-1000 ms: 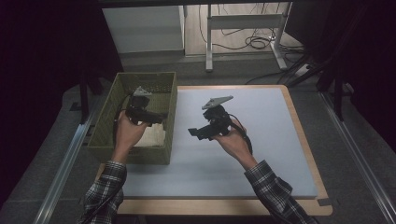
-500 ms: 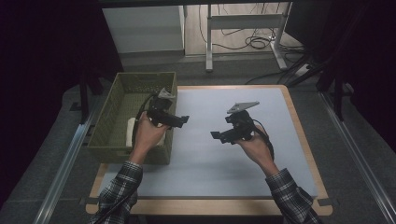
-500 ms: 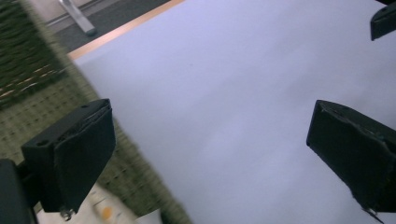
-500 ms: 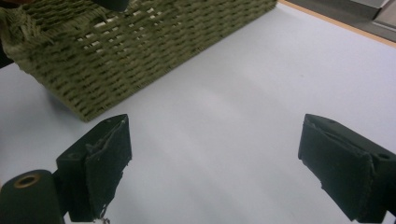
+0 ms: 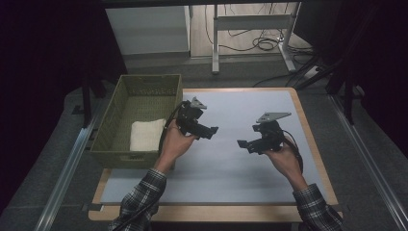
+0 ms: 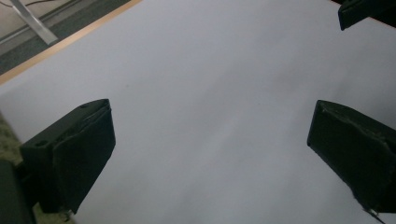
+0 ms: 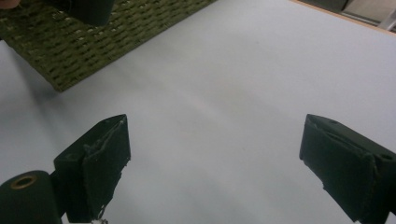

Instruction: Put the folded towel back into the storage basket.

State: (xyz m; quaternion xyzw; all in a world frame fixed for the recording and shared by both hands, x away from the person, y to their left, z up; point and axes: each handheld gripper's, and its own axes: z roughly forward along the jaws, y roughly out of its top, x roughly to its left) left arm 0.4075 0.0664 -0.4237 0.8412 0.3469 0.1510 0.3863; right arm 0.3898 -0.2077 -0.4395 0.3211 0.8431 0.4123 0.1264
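Note:
A folded white towel (image 5: 146, 134) lies inside the green woven basket (image 5: 111, 119) at the left of the table. My left gripper (image 5: 211, 131) hovers over the pale mat just right of the basket, jaws wide open with nothing between them (image 6: 210, 154). My right gripper (image 5: 242, 144) is held over the middle right of the mat, pointing left toward the other one, also open and empty (image 7: 215, 163). The basket's woven wall (image 7: 107, 37) lies ahead of the right gripper's jaws.
The pale mat (image 5: 240, 178) covers a wooden-edged table (image 5: 317, 149). Metal rails (image 5: 62, 178) run along both sides of the table. A white cabinet (image 5: 146, 29), desk legs and cables (image 5: 264, 43) stand on the floor behind.
Both hands have moved right and toward the near edge. The left gripper came out of the basket to hover over the mat. The towel stays in the basket.

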